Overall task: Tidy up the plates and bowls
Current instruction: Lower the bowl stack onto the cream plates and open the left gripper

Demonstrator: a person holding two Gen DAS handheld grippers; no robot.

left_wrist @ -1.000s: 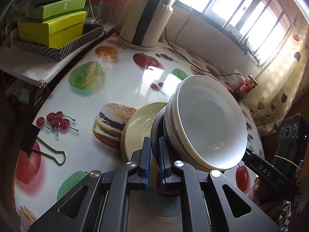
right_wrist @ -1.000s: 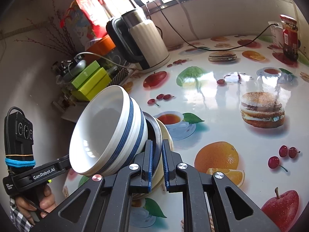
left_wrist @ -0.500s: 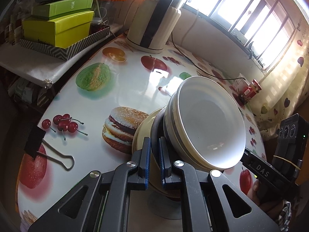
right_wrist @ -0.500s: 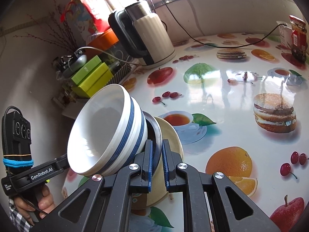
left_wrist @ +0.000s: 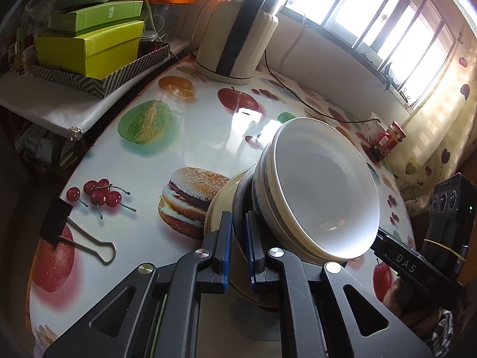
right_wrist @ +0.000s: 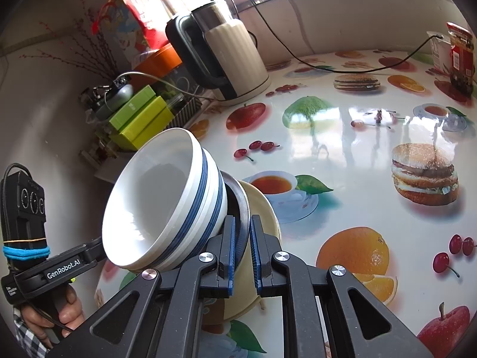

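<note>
A stack of dishes is held in the air over the table: white bowls with blue bands (left_wrist: 322, 191) (right_wrist: 167, 197) nested on a dark-rimmed plate (left_wrist: 240, 205) (right_wrist: 240, 208) and a cream plate (left_wrist: 219, 205) (right_wrist: 262, 208). The stack is tilted. My left gripper (left_wrist: 237, 238) is shut on the plates' rim from one side. My right gripper (right_wrist: 242, 244) is shut on the rim from the opposite side. Each gripper shows in the other's view, low at the edge.
The table (left_wrist: 208, 137) has a glossy fruit-and-burger print cloth. A cream kettle (left_wrist: 238, 32) (right_wrist: 226, 53) with a cord stands at the back. Green boxes (left_wrist: 89, 44) sit on a side shelf. A binder clip (left_wrist: 74, 232) lies near the table edge. Jars (right_wrist: 459, 53) stand by the window.
The stack, held by both grippers, has shifted over the table toward the kettle side. The grip has not changed.
</note>
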